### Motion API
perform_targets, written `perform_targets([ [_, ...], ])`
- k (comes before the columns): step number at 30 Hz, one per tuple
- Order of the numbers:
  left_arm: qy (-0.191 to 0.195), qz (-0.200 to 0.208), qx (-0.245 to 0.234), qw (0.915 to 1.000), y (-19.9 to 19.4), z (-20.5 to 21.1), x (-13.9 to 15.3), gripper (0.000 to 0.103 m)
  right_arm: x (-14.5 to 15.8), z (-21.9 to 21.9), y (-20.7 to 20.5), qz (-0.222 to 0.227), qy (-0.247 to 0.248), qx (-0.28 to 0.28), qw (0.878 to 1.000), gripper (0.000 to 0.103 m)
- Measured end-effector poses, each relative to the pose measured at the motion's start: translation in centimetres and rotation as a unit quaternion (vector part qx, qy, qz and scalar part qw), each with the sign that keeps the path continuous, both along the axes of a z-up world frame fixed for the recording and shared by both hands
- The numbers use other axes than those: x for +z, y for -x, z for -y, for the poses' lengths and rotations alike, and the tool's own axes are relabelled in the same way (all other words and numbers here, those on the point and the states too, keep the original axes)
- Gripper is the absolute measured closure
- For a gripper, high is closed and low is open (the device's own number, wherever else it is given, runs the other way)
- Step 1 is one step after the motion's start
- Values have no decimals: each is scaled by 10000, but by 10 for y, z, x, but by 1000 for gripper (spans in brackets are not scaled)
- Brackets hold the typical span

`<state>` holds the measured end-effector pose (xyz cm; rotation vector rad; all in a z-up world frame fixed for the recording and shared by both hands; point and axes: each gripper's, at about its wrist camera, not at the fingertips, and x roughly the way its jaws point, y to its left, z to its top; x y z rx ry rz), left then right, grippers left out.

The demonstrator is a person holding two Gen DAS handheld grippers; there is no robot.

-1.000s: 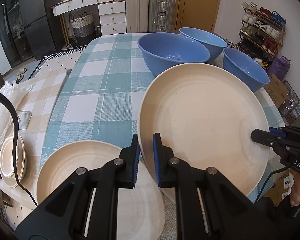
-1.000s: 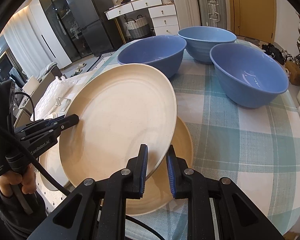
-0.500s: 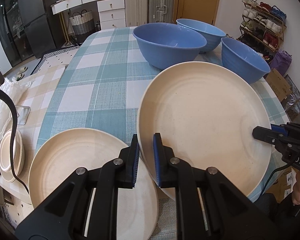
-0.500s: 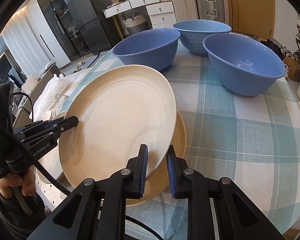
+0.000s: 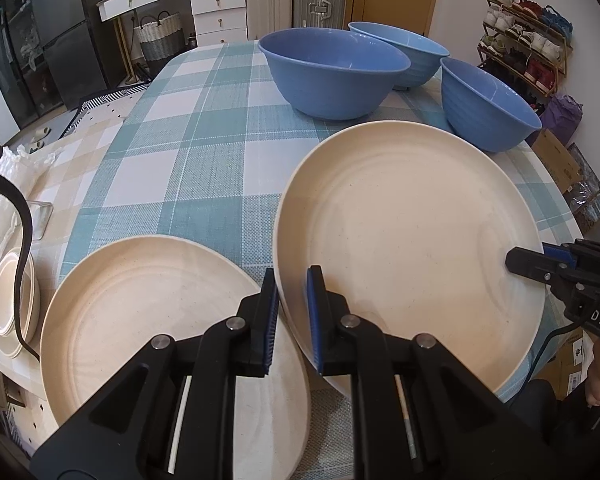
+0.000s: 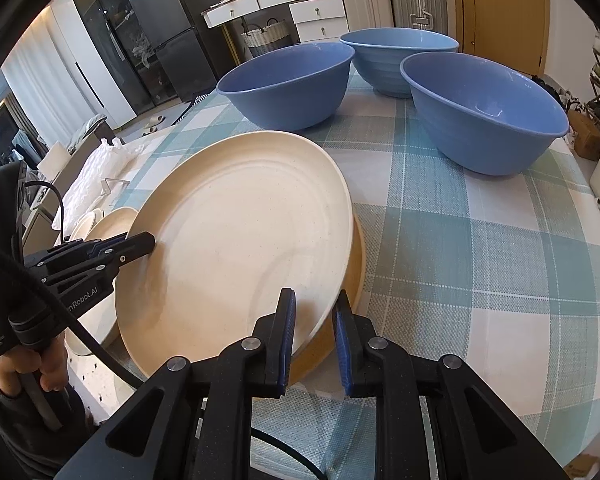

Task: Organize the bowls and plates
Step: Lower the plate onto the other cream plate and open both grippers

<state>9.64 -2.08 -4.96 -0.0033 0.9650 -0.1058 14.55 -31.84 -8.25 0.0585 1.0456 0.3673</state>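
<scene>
Both grippers pinch one cream plate (image 5: 412, 232) by opposite edges: the left gripper (image 5: 292, 316) has its blue pads pressed on the rim at one side, and the right gripper (image 6: 314, 336) clamps the rim at the other side. The plate is held tilted just above the near part of the table (image 5: 204, 152), which wears a teal and white check cloth. In the right wrist view a second plate (image 6: 358, 256), a shade more tan, lies flat on the cloth right under the held one, with only its right edge showing. In the left wrist view a third cream plate (image 5: 148, 320) lies flat just left of the held one, near the table edge. That makes three large plates on or above this table. Three blue bowls stand upright at the far end, close together: a wide one (image 5: 332, 72) on the left, a ribbed one (image 5: 404, 52) behind it, and a third (image 5: 484, 108) to the right, nearest the held plate but apart from it. Off to the left, on a lower beige check surface, sits a small stack of cream dishes (image 5: 12, 292); how many are in it cannot be told. A black cable (image 5: 20, 216) runs over them. A hand (image 6: 28, 372) grips the left tool's handle.
</scene>
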Motion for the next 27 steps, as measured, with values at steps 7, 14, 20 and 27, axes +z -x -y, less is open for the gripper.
perform_targets([
  [7, -14, 7, 1, 10000, -1, 1, -1, 92, -2, -2, 2, 38, 79, 3, 10000, 84],
  [14, 64, -14, 12, 10000, 0, -1, -1, 92, -3, 0, 3, 27, 38, -7, 10000, 83],
  [20, 30, 22, -10, 10000, 1, 1, 0, 92, 2, 5, 5, 138, 91, -83, 9998, 68],
  [27, 105, 132, 53, 9998, 4, -2, 8, 61, 7, 11, 6, 195, -30, -72, 9998, 60],
])
